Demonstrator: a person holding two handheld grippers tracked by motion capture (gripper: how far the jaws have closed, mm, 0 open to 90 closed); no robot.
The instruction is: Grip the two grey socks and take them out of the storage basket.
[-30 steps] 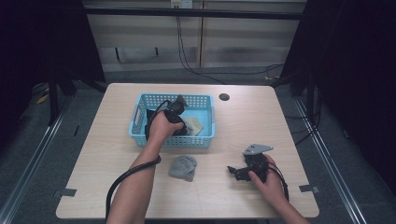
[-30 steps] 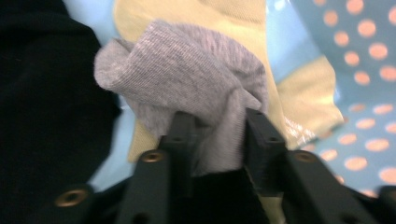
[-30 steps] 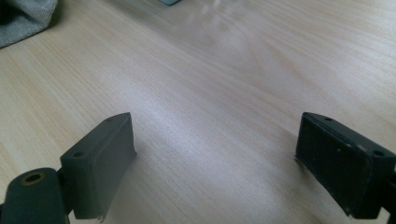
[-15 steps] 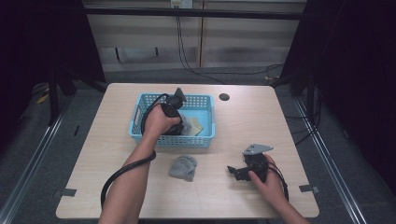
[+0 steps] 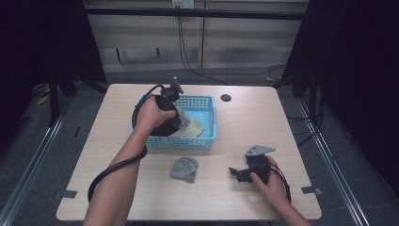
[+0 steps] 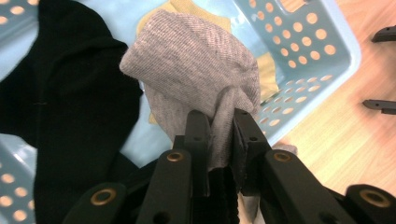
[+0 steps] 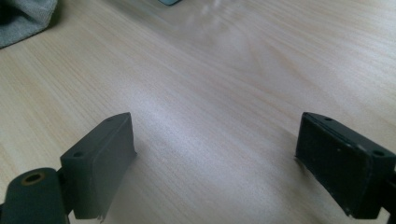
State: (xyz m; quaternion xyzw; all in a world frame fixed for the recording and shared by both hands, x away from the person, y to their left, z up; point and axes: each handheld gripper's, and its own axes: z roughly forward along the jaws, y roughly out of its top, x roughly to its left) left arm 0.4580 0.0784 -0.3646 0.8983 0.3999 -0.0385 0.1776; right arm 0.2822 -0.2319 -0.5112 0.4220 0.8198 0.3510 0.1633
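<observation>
My left gripper (image 5: 181, 122) hangs over the light blue basket (image 5: 207, 141), shut on a grey knitted sock (image 6: 196, 70). Its jaws have just been closing, and the sock is pinched between them (image 6: 219, 119), its bulk bunched beyond the tips. Below it in the basket (image 6: 317, 51) lie a black garment (image 6: 70, 116) and a yellow cloth (image 6: 268, 70). My right gripper (image 5: 234, 173) rests low on the table at the front right, jaws wide open (image 7: 215, 163) with bare wood between them.
A second grey sock (image 5: 185, 168) lies crumpled on the table in front of the basket, left of the right gripper, and its edge (image 7: 23, 18) sits at the top left of the right gripper view. A round dark hole (image 5: 226, 98) is in the tabletop behind the basket.
The left hand has risen out of the basket, lifting the grey sock with it. The right hand and its gripper have kept still.
</observation>
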